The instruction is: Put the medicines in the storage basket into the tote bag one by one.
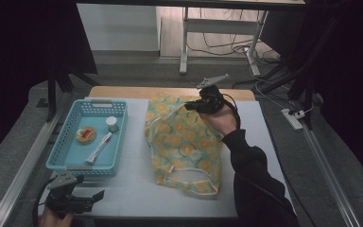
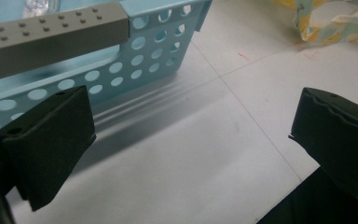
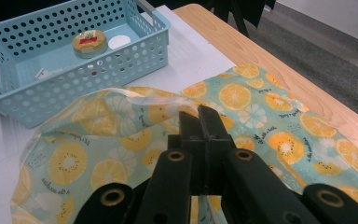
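I am holding the right tool (image 3: 199, 115) pinched shut on the bag (image 1: 182, 142) at its far edge, lifting a fold; the bag is lying mid-bench (image 1: 137, 198) beside the basket (image 1: 61, 158); I am judging it light, limp, best gripped at hem or handle; the left tool (image 2: 186, 140) is gaping wide, empty.

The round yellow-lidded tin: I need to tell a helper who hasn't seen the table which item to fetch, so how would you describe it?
Find the light blue perforated basket at the left of the white table, beside the citrus-print bag. Inside lies the round tin, flat and low. Unlike the small white-capped jar and the long thin packet beside it, its lid is yellow with a red label.
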Action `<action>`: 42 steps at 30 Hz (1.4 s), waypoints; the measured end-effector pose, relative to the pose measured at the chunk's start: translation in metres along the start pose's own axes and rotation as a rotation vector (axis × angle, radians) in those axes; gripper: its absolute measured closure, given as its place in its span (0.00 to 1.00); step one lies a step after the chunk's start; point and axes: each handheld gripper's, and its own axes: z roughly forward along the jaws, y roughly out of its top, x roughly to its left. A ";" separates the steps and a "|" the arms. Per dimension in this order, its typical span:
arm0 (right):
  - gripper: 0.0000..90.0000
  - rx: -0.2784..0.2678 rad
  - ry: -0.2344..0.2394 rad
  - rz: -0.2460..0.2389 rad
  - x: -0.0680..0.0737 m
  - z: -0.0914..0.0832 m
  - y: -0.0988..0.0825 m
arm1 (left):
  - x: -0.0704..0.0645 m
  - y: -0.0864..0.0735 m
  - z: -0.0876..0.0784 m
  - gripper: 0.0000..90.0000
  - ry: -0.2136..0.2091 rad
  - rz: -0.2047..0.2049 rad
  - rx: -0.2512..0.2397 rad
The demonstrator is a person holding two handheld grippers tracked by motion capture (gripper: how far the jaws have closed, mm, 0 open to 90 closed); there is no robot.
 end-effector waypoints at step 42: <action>1.00 0.003 -0.001 -0.002 -0.001 0.001 -0.006 | 0.029 0.059 -0.010 0.00 -0.001 0.048 -0.094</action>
